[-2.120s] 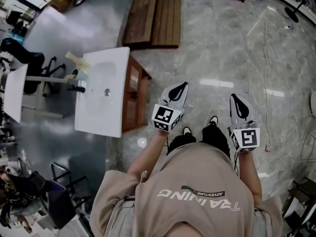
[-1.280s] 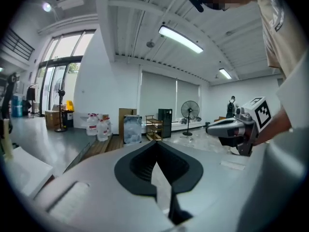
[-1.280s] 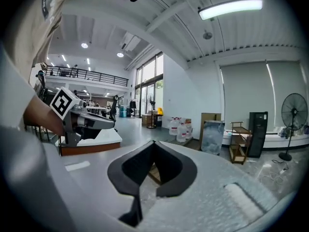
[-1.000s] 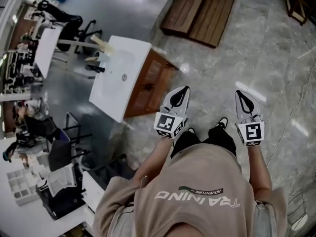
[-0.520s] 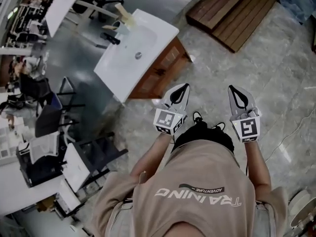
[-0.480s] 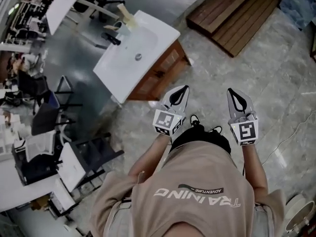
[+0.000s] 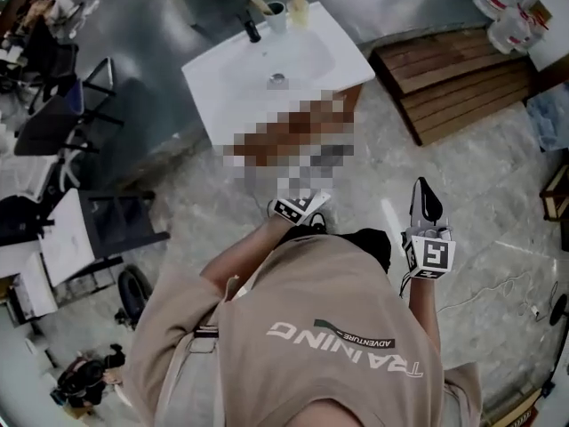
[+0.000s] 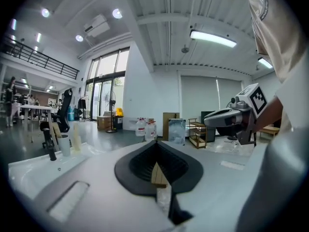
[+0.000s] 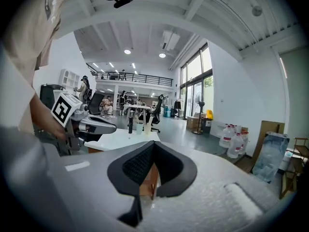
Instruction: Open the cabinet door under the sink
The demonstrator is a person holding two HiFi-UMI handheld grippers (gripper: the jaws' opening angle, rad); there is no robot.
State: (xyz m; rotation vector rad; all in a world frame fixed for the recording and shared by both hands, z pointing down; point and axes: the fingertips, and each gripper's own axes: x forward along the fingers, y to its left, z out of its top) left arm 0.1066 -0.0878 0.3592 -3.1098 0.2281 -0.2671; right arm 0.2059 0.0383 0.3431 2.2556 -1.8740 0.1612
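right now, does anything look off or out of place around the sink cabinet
Nothing stands out. The white sink sits squarely on its wooden cabinet, with the faucet and cup upright at its back edge. Nothing looks spilled or broken on it. The cabinet's front is hidden in the head view, so that part can't be judged.

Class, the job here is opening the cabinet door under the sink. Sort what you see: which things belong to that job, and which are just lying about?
Belong to the job:
- sink
- wooden cabinet beneath it
- left tongs, shut and empty
- right tongs, shut and empty

Just lying about:
- wooden decking panel
- water jugs
- cup at the sink's back edge
- office chair
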